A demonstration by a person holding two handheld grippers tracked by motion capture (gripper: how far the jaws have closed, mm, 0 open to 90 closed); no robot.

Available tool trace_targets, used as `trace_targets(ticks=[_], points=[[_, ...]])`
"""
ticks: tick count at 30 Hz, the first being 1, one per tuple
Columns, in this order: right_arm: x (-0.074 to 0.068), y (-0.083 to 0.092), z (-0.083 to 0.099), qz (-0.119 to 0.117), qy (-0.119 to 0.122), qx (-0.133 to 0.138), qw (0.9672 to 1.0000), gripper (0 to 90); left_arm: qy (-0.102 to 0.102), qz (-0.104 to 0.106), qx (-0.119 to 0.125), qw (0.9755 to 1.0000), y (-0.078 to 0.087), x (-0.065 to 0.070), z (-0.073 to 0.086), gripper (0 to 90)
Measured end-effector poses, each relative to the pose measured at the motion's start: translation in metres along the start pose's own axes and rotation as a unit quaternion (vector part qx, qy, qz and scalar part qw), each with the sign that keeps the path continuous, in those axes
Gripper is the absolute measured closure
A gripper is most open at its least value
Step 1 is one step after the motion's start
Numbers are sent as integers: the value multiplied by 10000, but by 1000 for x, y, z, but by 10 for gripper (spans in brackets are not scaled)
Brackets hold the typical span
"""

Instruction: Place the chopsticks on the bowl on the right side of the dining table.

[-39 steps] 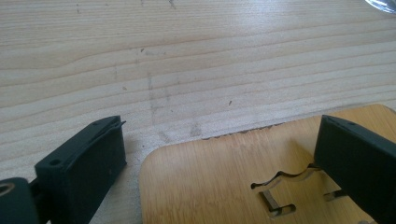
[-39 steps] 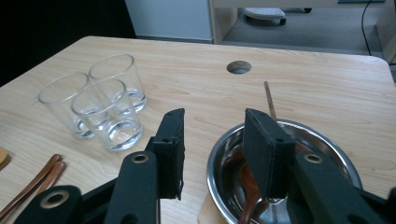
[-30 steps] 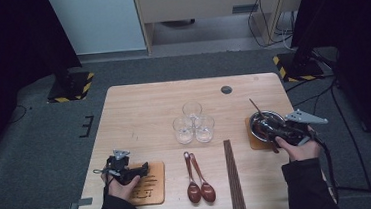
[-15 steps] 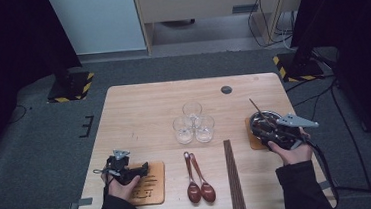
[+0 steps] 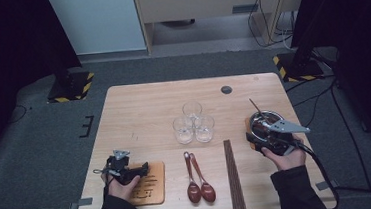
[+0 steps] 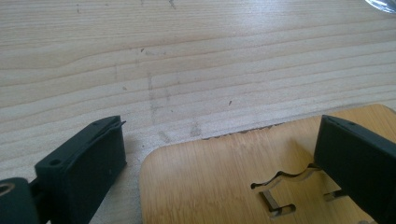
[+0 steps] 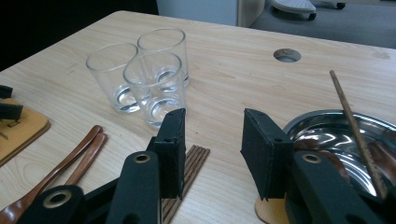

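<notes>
Right gripper (image 5: 262, 134) hovers at about four o'clock on the desk (image 5: 143, 108), its jaws parted with nothing between them. In the right gripper view its two black pads stand apart over bare wood, the bundle of dark chopsticks (image 7: 184, 179) lying under the left-hand jaw and the steel bowl (image 7: 327, 133) just beside the right-hand jaw. The bowl sits on a round wooden coaster (image 7: 266, 210), and a single brown stick (image 7: 352, 123) leans out of it toward twelve o'clock. From the high view the gripper's body covers the near part of the bowl (image 5: 267, 120); whether it touches the rim cannot be told.

Left gripper (image 5: 141, 169) rests at about seven o'clock, also released, with its jaws wide and empty. In the left gripper view (image 6: 219, 154) one pad lies on the bare desk and the other over the corner of the bamboo trivet (image 6: 219, 186), which has a cut-out pattern in it. The trivet (image 5: 152, 185) lies flat near the desk's near edge.

Three clear glasses (image 5: 193, 121) stand clustered and touching at the desk's centre, upright and empty. Two reddish-brown wooden spoons (image 5: 198, 178) lie side by side at six o'clock, bowls toward the near edge. The chopsticks (image 5: 233, 173) lie in a straight bundle at five o'clock, between the spoons and the right hand (image 5: 285, 157). A small round grommet hole (image 5: 226, 89) sits at one o'clock near the far edge.
</notes>
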State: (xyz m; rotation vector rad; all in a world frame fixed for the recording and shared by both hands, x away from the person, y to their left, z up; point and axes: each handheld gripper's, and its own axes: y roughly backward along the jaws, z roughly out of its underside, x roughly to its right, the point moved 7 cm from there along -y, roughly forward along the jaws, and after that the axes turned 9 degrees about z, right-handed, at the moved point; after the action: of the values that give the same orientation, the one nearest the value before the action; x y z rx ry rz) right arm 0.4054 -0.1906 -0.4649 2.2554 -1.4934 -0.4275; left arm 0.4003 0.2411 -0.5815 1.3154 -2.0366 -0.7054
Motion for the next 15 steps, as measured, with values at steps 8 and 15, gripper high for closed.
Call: trace_targets(ticks=[8,15], points=[[-6,-1,8,16,22,-41,10000,599,0,-1,0,10000,0,0,0,12],[-11,1,19,19,3,-210,9998,597,2,-1,0,10000,0,0,0,12]])
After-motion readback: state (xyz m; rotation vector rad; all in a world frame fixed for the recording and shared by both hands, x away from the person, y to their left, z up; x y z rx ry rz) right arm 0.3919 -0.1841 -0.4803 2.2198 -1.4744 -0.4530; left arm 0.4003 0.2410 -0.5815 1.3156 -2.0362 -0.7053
